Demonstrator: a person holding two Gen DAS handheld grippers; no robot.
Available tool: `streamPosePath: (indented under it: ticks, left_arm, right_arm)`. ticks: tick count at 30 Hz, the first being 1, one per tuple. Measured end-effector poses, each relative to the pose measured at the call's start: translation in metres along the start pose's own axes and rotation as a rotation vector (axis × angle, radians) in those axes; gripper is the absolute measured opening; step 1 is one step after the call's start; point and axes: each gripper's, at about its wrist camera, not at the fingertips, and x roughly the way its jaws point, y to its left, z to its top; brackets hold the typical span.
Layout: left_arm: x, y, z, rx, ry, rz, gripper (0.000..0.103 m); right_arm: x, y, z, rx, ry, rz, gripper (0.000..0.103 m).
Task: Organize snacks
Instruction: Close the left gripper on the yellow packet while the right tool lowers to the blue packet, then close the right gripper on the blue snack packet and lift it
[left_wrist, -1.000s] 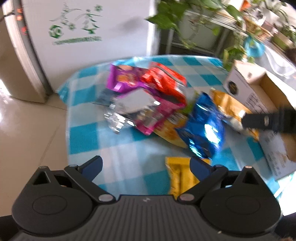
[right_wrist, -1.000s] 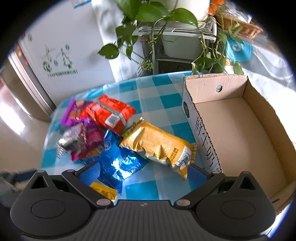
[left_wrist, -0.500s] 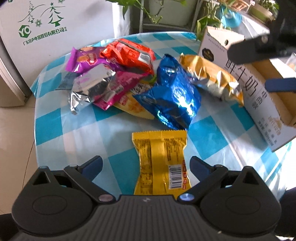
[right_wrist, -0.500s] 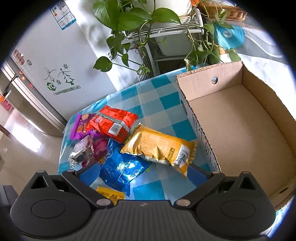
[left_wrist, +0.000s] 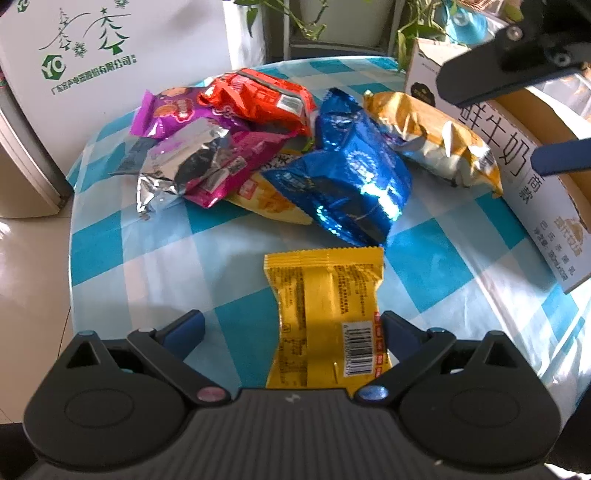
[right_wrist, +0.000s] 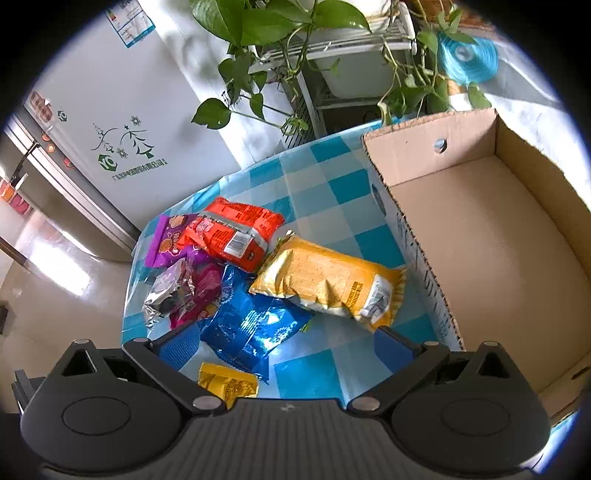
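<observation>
Several snack bags lie on the blue-checked table (left_wrist: 155, 258). A small yellow packet (left_wrist: 328, 314) lies nearest, between the fingers of my open left gripper (left_wrist: 291, 328). Behind it are a blue bag (left_wrist: 351, 184), a gold bag (left_wrist: 432, 140), a red bag (left_wrist: 258, 99), a purple bag (left_wrist: 170, 110) and a silver-and-magenta bag (left_wrist: 195, 166). An open empty cardboard box (right_wrist: 480, 229) stands at the right. My right gripper (right_wrist: 286, 339) is open and empty above the blue bag (right_wrist: 251, 325) and gold bag (right_wrist: 332, 284); it also shows in the left wrist view (left_wrist: 517, 92).
A white fridge (right_wrist: 122, 110) with a green tree logo stands behind the table. A metal plant stand with trailing green leaves (right_wrist: 295, 44) is at the back. The tiled floor (left_wrist: 26, 258) lies left of the table edge.
My left gripper has swung right and closer, so the yellow packet now lies between its fingers. My right gripper has risen and pulled back, showing more of the box and room.
</observation>
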Motion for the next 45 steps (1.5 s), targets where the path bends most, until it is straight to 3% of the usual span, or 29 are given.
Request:
streamPosePath:
  ticks: [6, 15, 21, 27, 32, 36, 40, 45]
  left_arm:
    - [-0.004, 0.009, -0.001, -0.018, -0.025, 0.010, 0.091]
    - [-0.012, 0.023, -0.002, -0.049, -0.060, -0.002, 0.060]
    - [-0.018, 0.038, -0.003, -0.111, -0.076, -0.011, 0.058]
    - [-0.025, 0.047, -0.006, -0.133, -0.109, 0.029, 0.056]
    - [-0.021, 0.050, -0.008, -0.146, -0.099, 0.018, 0.059]
    - [-0.015, 0.052, -0.007, -0.152, -0.087, -0.010, 0.069]
    - [-0.009, 0.052, -0.009, -0.145, -0.080, 0.016, 0.082]
    - [-0.007, 0.050, -0.008, -0.127, -0.072, -0.001, 0.095]
  right_arm:
    - [0.008, 0.002, -0.001, 0.028, 0.020, 0.015, 0.103]
    - [0.029, 0.002, -0.001, 0.135, 0.061, 0.066, 0.102]
    - [0.044, 0.005, -0.001, 0.181, 0.081, 0.069, 0.102]
    - [0.057, 0.007, -0.001, 0.224, 0.096, 0.087, 0.097]
    - [0.069, 0.013, -0.002, 0.230, 0.117, 0.088, 0.092]
    - [0.076, 0.015, -0.004, 0.235, 0.127, 0.088, 0.074]
    - [0.074, 0.014, -0.005, 0.226, 0.125, 0.098, 0.064]
    - [0.060, 0.010, -0.007, 0.186, 0.132, 0.118, 0.062]
